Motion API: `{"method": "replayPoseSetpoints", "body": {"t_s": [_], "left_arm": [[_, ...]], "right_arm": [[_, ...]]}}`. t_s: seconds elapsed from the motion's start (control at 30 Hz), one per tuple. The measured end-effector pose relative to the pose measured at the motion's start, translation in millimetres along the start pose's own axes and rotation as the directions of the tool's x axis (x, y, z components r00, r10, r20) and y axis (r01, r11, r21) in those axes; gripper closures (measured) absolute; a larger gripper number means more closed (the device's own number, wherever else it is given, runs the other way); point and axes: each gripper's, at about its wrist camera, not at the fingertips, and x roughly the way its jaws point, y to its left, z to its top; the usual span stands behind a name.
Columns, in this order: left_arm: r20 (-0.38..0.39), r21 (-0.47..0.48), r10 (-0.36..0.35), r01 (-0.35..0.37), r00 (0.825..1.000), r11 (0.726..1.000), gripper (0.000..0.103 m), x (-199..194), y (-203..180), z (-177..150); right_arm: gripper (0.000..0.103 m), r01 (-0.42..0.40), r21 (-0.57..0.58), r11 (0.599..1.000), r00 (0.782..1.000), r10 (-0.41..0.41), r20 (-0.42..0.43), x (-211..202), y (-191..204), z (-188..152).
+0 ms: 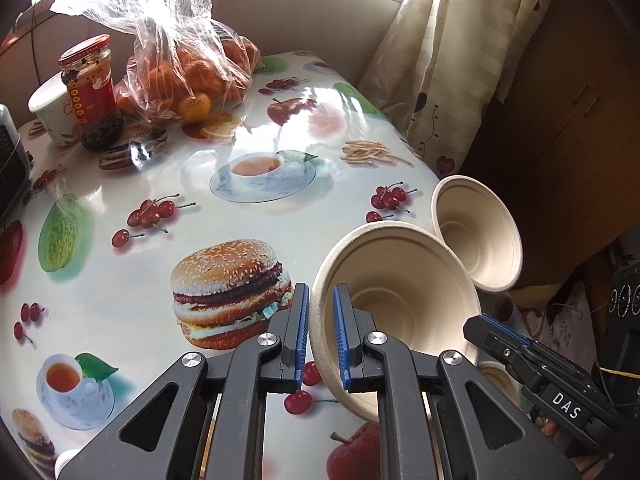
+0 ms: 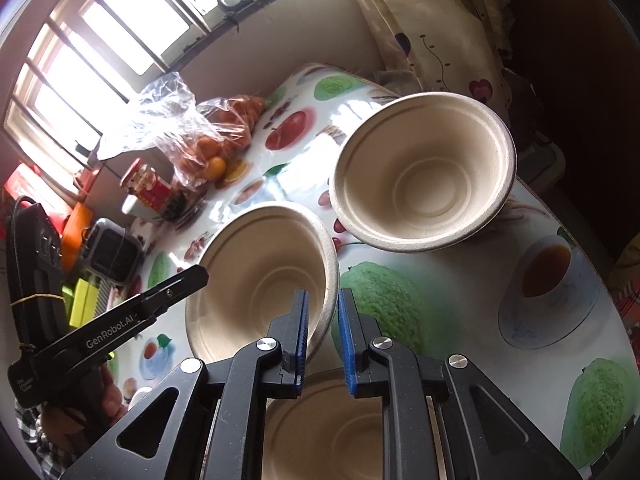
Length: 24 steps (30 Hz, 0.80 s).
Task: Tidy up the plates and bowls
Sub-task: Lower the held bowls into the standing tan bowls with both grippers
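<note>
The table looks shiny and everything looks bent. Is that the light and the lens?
Left wrist view: window light glares white off the glossy table, and the curtain bows. Right wrist view: the window is blown out, its bars curve, and the corners go dark.

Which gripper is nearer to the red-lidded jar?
Left. The left gripper grips the paper bowl by its rim on the jar side; the right gripper grips the opposite rim, farther away.
</note>
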Motion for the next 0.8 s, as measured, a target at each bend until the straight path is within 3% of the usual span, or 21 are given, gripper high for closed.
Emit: {"method": "replayPoseSetpoints", "body": {"t_s": [0.8], "left_arm": [[0.055, 0.063, -0.066, 0.062, 0.996, 0.996, 0.090, -54, -39, -32]], "right_arm": [[0.088, -0.013, -0.010, 1.000, 0.995, 0.014, 0.098, -81, -4, -32]]}}
